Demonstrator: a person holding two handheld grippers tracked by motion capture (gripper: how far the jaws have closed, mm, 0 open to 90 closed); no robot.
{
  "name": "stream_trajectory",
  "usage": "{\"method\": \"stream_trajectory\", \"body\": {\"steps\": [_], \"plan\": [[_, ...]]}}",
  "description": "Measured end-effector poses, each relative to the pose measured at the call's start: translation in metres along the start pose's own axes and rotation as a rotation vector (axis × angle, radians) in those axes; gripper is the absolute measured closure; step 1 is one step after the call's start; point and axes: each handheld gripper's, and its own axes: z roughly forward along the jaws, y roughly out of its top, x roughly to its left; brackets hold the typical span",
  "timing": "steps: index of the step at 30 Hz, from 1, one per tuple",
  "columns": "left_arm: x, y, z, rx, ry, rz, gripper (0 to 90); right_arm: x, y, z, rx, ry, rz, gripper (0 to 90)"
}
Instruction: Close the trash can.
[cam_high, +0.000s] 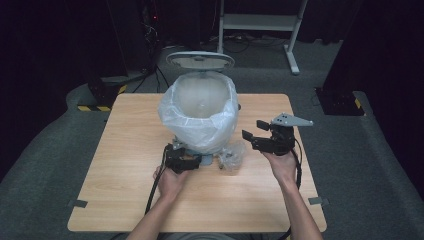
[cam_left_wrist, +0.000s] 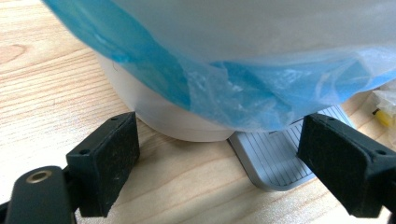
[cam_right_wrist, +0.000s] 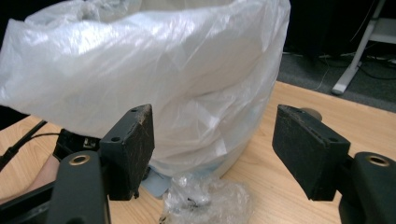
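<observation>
Crumpled wrapper (cam_high: 231, 157) lies by the bin (cam_high: 200, 112); right claw (cam_high: 253, 131) hovers wide, left claw (cam_high: 192, 161) seemingly open at the pedal (cam_left_wrist: 275, 156).

Wooden table (cam_high: 125, 185): bag-lined pedal bin (cam_high: 200, 117) at twelve o'clock, crumpled clear wrapper (cam_high: 231, 157) near centre.

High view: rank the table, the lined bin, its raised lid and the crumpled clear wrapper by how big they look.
1. Table, the largest.
2. Lined bin.
3. Raised lid; it stands farther from the camera, so it may look smaller than it is.
4. Crumpled clear wrapper, the smallest.
</observation>
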Motion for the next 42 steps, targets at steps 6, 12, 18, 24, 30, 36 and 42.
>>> {"method": "stream_trajectory", "body": {"steps": [6,12,18,24,30,36,42], "plan": [[0.0,0.0,0.0,-0.001,-0.002,-0.003,13.0,0.0,-0.009,0.004,0.022,0.01,0.005,27.0],[0.0,0.0,0.0,0.0,-0.001,-0.001,13.0,0.001,-0.019,0.005,0.033,0.0,0.006,25.1],[0.0,0.0,0.0,0.0,-0.001,-0.001,13.1,-0.004,-0.035,0.007,0.037,0.022,0.035,22.8],[0.0,0.0,0.0,-0.001,-0.002,-0.002,13.1,-0.004,-0.048,0.009,0.049,0.008,0.043,22.8],[0.0,0.0,0.0,-0.001,-0.002,-0.003,13.2,-0.005,-0.061,0.015,0.063,-0.004,0.055,23.7],[0.0,0.0,0.0,-0.002,-0.002,-0.004,13.3,-0.007,-0.076,0.025,0.091,-0.013,0.089,24.3],[0.0,0.0,0.0,-0.002,-0.002,-0.004,13.3,-0.005,-0.084,0.032,0.112,-0.028,0.09,24.9]]}}
